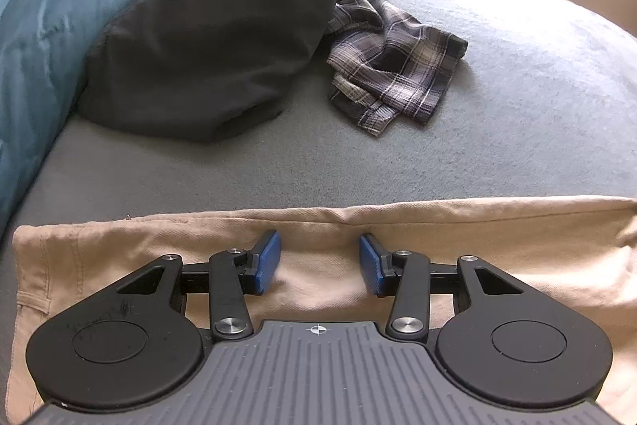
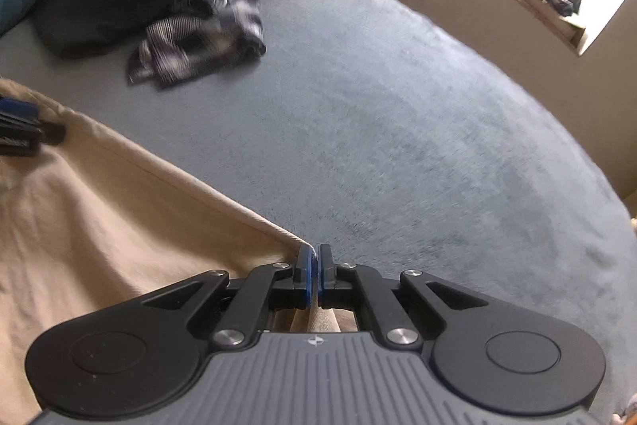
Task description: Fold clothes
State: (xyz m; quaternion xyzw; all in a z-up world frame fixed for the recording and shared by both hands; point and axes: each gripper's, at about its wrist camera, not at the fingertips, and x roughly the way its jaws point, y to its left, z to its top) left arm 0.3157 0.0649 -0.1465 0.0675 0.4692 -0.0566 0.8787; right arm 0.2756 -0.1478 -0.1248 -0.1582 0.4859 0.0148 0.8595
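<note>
Left wrist view: the left hand-held gripper [image 1: 319, 261] is hovering with jaws apart over the tan trousers [image 1: 497, 245] on the bed [image 1: 517, 106]; beyond it, a plaid shirt [image 1: 394, 66] is waiting crumpled.

Right wrist view: the right hand-held gripper [image 2: 314, 275] is pinching the trousers' corner, so folding is seemingly just starting.

Tan trousers [image 1: 326, 226]: matt woven twill cloth, stitched seams. Bed cover [image 1: 497, 106]: grey-blue fleecy cloth, slightly nappy. Plaid shirt [image 1: 394, 66]: thin woven cloth, crumpled. Dark pillow [image 1: 215, 46]: smooth matt cloth. Left hand-held gripper [image 1: 319, 263]: matt black plastic, shiny metal rivets, blue textured pads [image 1: 267, 261].
</note>
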